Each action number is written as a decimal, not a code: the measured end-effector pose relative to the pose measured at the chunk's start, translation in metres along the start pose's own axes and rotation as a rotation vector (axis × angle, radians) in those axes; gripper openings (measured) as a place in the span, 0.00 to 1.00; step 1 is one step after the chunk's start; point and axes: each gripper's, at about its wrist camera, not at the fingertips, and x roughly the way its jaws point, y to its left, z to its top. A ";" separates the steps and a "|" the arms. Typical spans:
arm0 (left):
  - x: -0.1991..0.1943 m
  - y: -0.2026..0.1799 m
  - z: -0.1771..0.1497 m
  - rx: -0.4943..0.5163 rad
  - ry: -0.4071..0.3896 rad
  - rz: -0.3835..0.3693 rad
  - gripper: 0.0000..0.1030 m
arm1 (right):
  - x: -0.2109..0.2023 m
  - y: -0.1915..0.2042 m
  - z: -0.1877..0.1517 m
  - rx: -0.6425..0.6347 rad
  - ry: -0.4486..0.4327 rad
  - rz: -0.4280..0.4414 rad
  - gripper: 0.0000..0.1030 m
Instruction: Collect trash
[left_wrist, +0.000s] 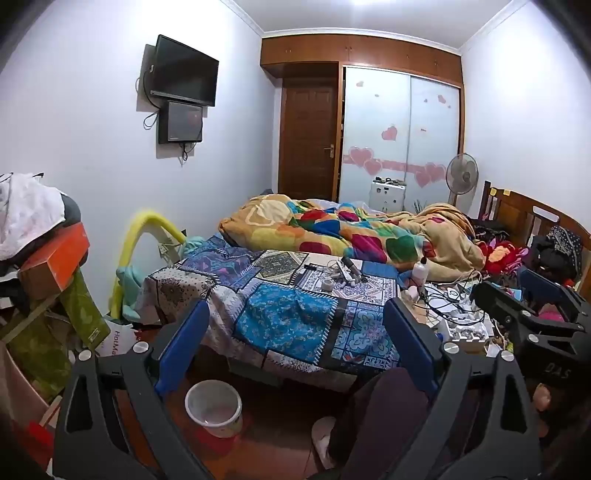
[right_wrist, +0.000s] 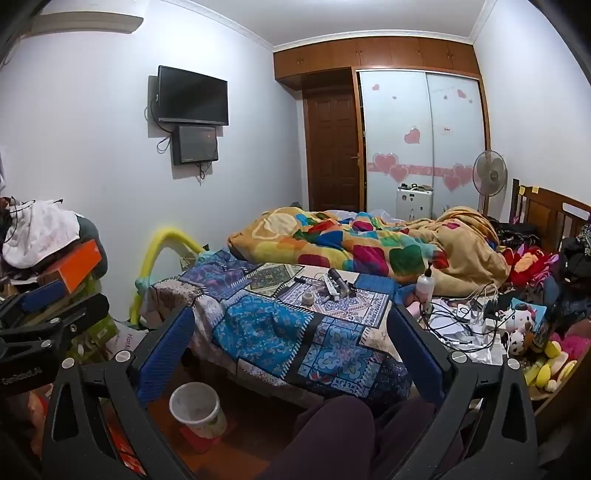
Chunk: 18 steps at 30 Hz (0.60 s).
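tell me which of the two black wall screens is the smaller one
The lower black screen, squarer and mounted directly beneath the wide black television, is the smaller; the television above it spans wider.

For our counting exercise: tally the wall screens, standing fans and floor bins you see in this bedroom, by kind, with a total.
Wall screens: 2, a large one above a small one
Standing fans: 1
Floor bins: 1
Total: 4

bin on floor before bed | tape roll on bed | fan behind bed, right
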 end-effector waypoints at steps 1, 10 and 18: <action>-0.001 0.000 0.000 -0.005 -0.011 0.003 0.93 | 0.000 0.000 0.000 0.002 0.000 0.000 1.00; 0.003 -0.004 -0.008 -0.014 -0.003 0.005 0.93 | -0.004 -0.003 -0.001 0.014 -0.010 0.001 1.00; 0.004 0.007 -0.006 -0.043 0.006 -0.001 0.93 | -0.003 -0.002 -0.002 0.019 -0.004 0.000 1.00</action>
